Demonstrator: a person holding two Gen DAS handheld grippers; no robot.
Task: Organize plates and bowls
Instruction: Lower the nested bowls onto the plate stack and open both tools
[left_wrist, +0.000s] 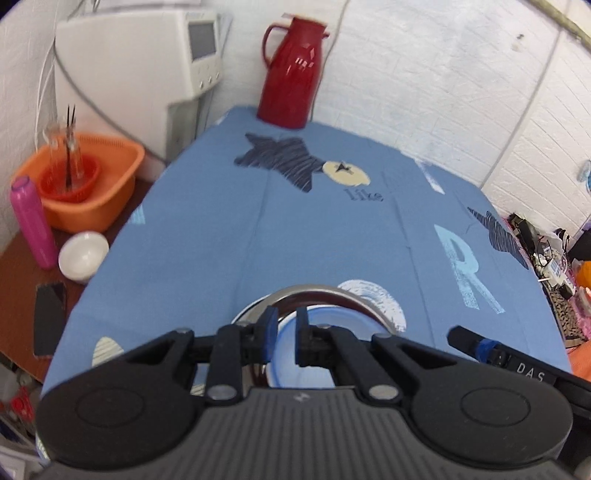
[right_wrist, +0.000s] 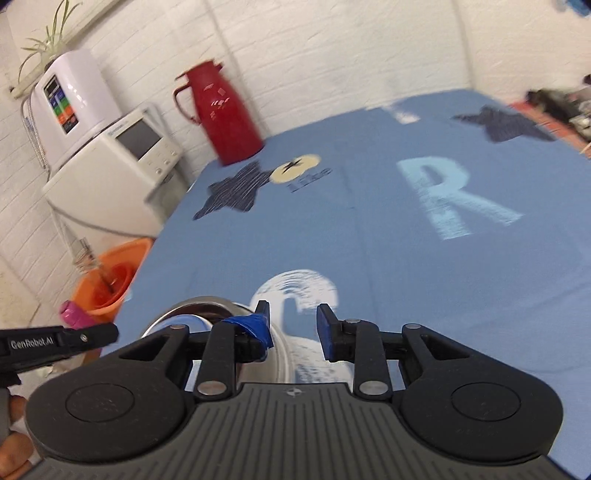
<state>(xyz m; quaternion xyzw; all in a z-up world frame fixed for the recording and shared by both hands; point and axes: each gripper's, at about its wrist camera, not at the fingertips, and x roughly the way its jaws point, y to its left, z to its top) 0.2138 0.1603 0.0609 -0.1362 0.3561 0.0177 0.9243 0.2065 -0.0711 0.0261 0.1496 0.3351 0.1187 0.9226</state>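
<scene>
left wrist — fingers (left_wrist: 266, 325) over bowl (left_wrist: 314, 295)

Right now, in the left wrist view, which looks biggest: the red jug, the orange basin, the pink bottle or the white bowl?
1. Orange basin
2. Red jug, close to the basin and farther off, so unsure
3. Pink bottle
4. White bowl

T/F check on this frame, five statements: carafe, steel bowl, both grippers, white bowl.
1. The red carafe stands upright at the far end of the blue tablecloth. True.
2. The steel bowl sits beside the carafe. False: it lies at the near end, by the grippers.
3. The left gripper has its jaws over the steel bowl. True.
4. The right gripper is shut on a plate. False: it is open, holding nothing.
5. The white bowl sits inside the orange basin. False: it sits outside, nearer the camera.
</scene>
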